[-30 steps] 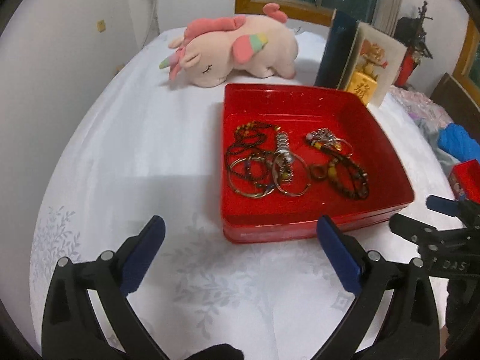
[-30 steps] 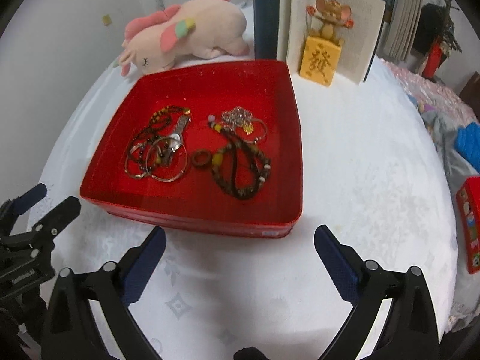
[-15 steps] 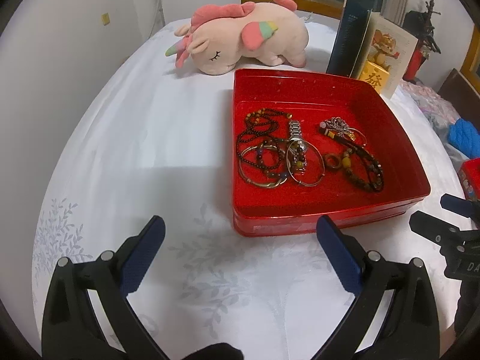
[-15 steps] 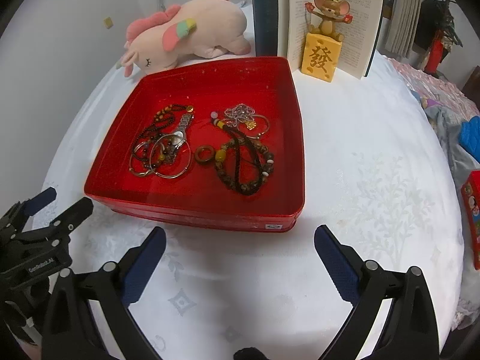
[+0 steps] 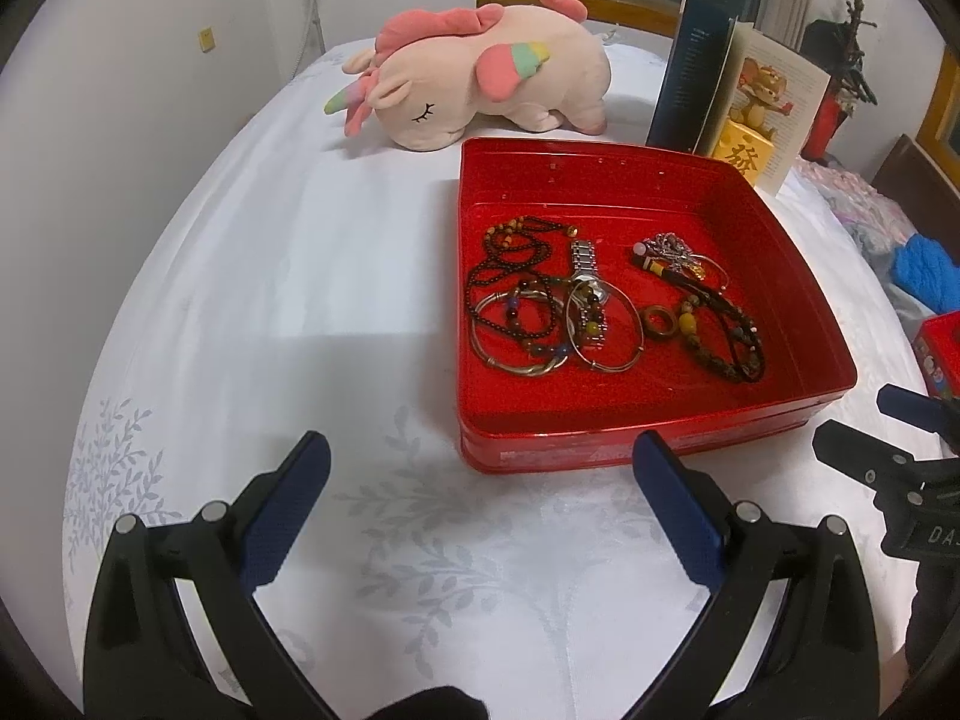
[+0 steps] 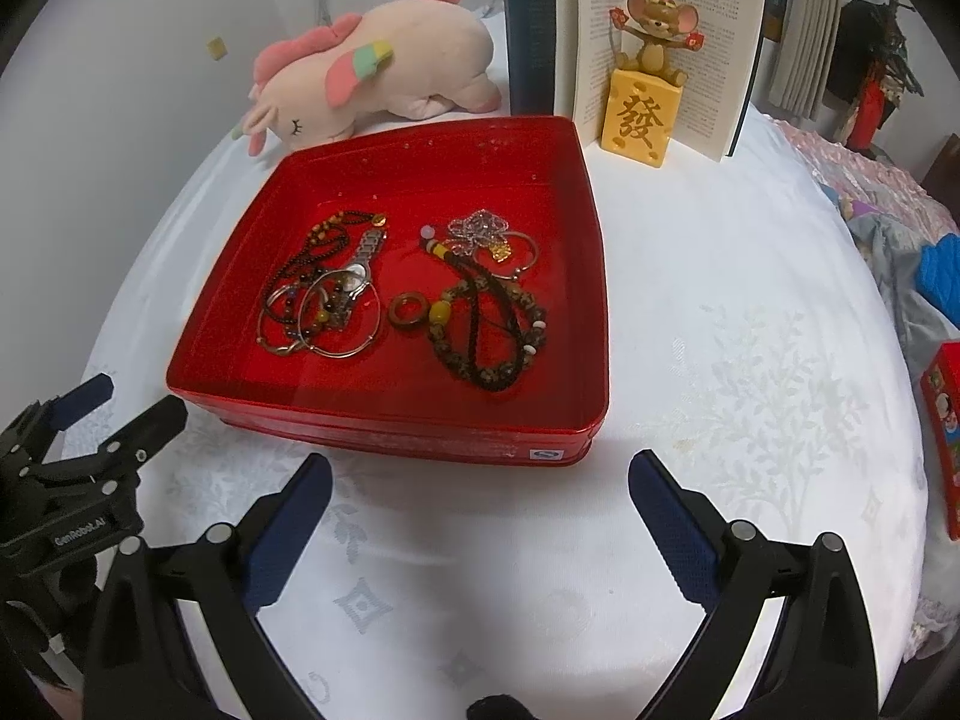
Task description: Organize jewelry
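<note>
A red tray [image 5: 798,276] [image 6: 594,276] sits on a white patterned tablecloth and holds a tangle of jewelry. On its left lie silver bangles [image 5: 603,330] [image 6: 342,324], a metal watch [image 5: 583,264] [image 6: 366,255] and thin dark bead strings [image 5: 510,264]. A brown ring [image 5: 659,324] [image 6: 410,311] sits mid-tray. A chunky bead bracelet [image 5: 729,339] [image 6: 498,330] and a silver brooch [image 5: 672,249] [image 6: 477,231] lie on the right. My left gripper [image 5: 480,468] is open in front of the tray's near edge, empty. My right gripper [image 6: 480,480] is open too, empty, just short of the tray.
A pink plush unicorn [image 5: 474,90] [image 6: 372,72] lies behind the tray. An open book [image 6: 654,42] stands upright with a mouse figurine on a yellow block [image 6: 642,114] before it. A red box [image 6: 945,432] sits at the far right. Each gripper shows in the other's view.
Both grippers have drawn back and tilted slightly, so the tray sits a little farther and more centred in each view. Both stay open; the jewelry has not moved.
</note>
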Demonstrator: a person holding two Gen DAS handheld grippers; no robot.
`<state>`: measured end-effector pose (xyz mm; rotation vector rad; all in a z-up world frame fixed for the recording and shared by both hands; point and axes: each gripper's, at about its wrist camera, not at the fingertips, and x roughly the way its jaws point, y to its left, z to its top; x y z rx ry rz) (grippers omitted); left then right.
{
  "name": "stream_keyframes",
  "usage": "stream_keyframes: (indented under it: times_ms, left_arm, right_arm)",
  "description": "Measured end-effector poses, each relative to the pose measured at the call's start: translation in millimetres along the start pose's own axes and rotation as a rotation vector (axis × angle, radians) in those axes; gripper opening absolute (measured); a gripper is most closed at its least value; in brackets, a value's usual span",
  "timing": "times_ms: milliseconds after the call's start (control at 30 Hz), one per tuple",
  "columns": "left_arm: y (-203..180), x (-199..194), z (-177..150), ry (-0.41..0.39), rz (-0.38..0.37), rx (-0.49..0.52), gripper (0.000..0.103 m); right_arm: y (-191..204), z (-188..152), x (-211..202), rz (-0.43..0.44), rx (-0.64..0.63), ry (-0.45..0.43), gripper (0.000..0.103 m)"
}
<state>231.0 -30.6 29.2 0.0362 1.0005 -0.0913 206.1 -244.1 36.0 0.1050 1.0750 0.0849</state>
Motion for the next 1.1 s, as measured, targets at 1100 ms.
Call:
stream_keyframes:
  times_ms: [1100]
  left_arm:
    - [-2.5, 2.4, -1.1, 0.007, -0.001, 0.006, 0.100]
  right_arm:
    - [-2.0, 2.0, 2.3, -0.011, -0.009, 0.001, 0.099]
